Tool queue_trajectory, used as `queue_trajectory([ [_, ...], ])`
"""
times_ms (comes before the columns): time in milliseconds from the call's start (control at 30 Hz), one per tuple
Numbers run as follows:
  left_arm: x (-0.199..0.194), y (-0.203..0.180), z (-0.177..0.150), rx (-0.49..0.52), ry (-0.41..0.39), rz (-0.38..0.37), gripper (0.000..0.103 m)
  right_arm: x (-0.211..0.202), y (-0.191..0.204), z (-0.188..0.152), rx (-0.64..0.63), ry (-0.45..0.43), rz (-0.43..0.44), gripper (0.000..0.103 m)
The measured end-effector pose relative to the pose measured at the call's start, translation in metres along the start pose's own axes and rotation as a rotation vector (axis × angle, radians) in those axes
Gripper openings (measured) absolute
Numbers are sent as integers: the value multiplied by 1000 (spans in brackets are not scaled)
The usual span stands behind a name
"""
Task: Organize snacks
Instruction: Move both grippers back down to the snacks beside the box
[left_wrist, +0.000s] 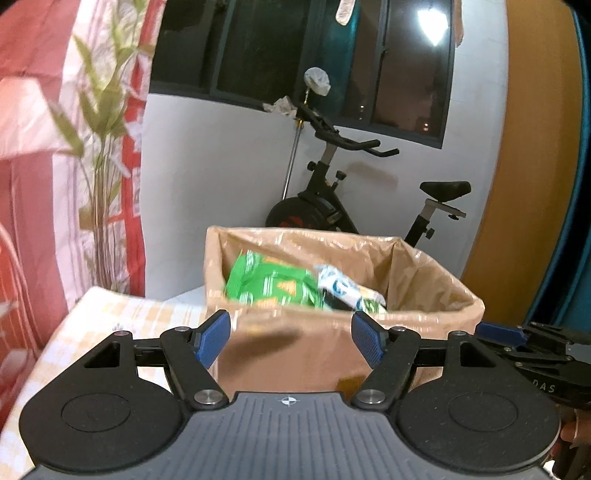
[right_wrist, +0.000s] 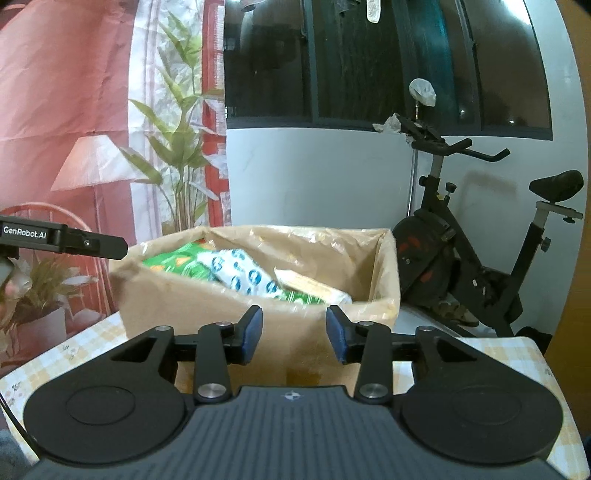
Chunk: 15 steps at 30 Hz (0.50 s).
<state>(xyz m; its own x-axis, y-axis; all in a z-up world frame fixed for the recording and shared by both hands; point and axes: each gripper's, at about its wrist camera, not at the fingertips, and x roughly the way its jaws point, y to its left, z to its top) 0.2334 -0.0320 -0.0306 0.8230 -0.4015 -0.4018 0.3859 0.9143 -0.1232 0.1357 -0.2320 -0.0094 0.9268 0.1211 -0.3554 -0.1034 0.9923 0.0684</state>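
A brown cardboard box (left_wrist: 295, 343) lined with plastic stands on the checked tablecloth; it also shows in the right wrist view (right_wrist: 207, 310). Inside lie a green snack packet (left_wrist: 273, 284), a white and blue packet (left_wrist: 343, 286) and, in the right wrist view, a green packet (right_wrist: 173, 264), a white and blue packet (right_wrist: 243, 275) and a pale packet (right_wrist: 314, 288). My left gripper (left_wrist: 291, 338) is open and empty in front of the box. My right gripper (right_wrist: 294, 334) is open and empty, also in front of the box. The right gripper's finger (left_wrist: 502, 332) shows at the left view's right edge.
An exercise bike (right_wrist: 476, 240) stands behind the table by the white wall. A dark window (left_wrist: 295, 55) is above. A red and white printed backdrop (right_wrist: 92, 129) hangs at the left. The checked tablecloth (right_wrist: 74, 354) covers the table. The left gripper's arm (right_wrist: 62, 238) enters the right view.
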Motion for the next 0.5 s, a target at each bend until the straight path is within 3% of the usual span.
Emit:
queue_trajectory([
  [500, -6, 10, -51, -56, 63, 14, 74, 3, 7, -30, 19, 86, 17, 42],
])
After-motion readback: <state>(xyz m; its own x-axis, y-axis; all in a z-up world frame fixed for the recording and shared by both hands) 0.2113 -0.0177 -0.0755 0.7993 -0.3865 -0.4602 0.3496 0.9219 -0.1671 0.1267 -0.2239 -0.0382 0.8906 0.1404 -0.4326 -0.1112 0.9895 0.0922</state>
